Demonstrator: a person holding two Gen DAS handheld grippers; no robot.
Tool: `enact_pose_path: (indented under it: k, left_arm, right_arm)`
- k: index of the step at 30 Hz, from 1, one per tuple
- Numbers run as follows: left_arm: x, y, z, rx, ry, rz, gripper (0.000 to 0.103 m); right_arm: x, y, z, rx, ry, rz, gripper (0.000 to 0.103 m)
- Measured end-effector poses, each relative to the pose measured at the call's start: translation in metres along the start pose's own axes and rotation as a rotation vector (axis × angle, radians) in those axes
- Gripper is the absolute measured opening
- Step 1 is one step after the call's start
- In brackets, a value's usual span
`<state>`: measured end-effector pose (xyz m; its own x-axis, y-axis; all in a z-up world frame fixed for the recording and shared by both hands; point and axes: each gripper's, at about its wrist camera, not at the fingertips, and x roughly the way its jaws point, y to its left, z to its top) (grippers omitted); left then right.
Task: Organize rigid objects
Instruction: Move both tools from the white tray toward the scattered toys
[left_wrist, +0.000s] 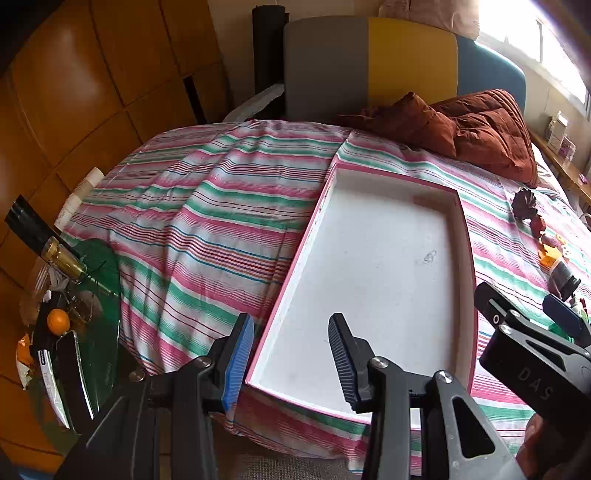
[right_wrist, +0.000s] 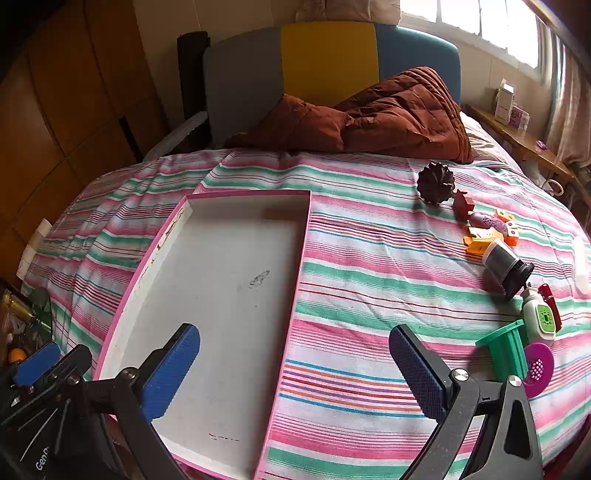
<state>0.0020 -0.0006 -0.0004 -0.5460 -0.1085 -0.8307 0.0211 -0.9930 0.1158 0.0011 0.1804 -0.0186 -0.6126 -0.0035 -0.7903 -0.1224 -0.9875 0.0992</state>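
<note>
A pink-rimmed white tray (left_wrist: 468, 236) (right_wrist: 301, 258) lies empty on the striped bed. To its right lie several small objects: a dark fluted mould (right_wrist: 436, 183) (left_wrist: 523, 204), a brown piece (right_wrist: 463, 204), a purple piece (right_wrist: 487, 221), orange pieces (right_wrist: 478, 242), a dark jar (right_wrist: 506, 266) on its side, a white-green bottle (right_wrist: 539, 314), a green spool (right_wrist: 508, 349) and a pink strainer (right_wrist: 537, 369). My left gripper (left_wrist: 291, 362) is open and empty over the tray's near left corner. My right gripper (right_wrist: 295, 373) is open and empty over the tray's near right edge.
A rust-brown quilt (right_wrist: 373, 114) lies bunched at the headboard (right_wrist: 328, 55). Left of the bed is a green glass table (left_wrist: 99, 295) with a bottle, an orange (left_wrist: 58, 321) and clutter. A wooden shelf (right_wrist: 524, 136) runs along the right wall.
</note>
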Motion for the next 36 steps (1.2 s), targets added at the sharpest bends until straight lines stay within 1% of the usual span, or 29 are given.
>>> enact_pose_path:
  k: [14, 19, 24, 30, 32, 34, 36]
  left_arm:
    - [-0.002, -0.009, -0.002, 0.020, 0.004, 0.000, 0.043]
    - [-0.005, -0.015, -0.002, 0.035, 0.000, 0.001, 0.043]
    - [-0.007, -0.026, -0.004, 0.068, 0.000, -0.005, 0.043]
    - [-0.010, -0.054, -0.006, 0.149, 0.012, -0.042, 0.043]
    - [-0.011, -0.065, -0.008, 0.175, 0.020, -0.069, 0.043]
    - [-0.011, -0.075, -0.009, 0.204, 0.041, -0.121, 0.043]
    - [-0.008, -0.086, -0.012, 0.224, 0.070, -0.199, 0.043]
  right_arm:
    - [-0.009, -0.012, -0.001, 0.003, -0.007, -0.023, 0.103]
    - [-0.014, -0.019, -0.002, -0.004, -0.004, -0.044, 0.103]
    - [-0.022, -0.035, -0.003, 0.002, -0.018, -0.083, 0.103]
    - [-0.032, -0.069, -0.004, 0.048, -0.034, -0.140, 0.103]
    - [-0.037, -0.083, -0.005, 0.071, -0.046, -0.154, 0.103]
    - [-0.042, -0.099, -0.007, 0.096, -0.057, -0.164, 0.103]
    - [-0.046, -0.114, -0.010, 0.113, -0.065, -0.180, 0.103]
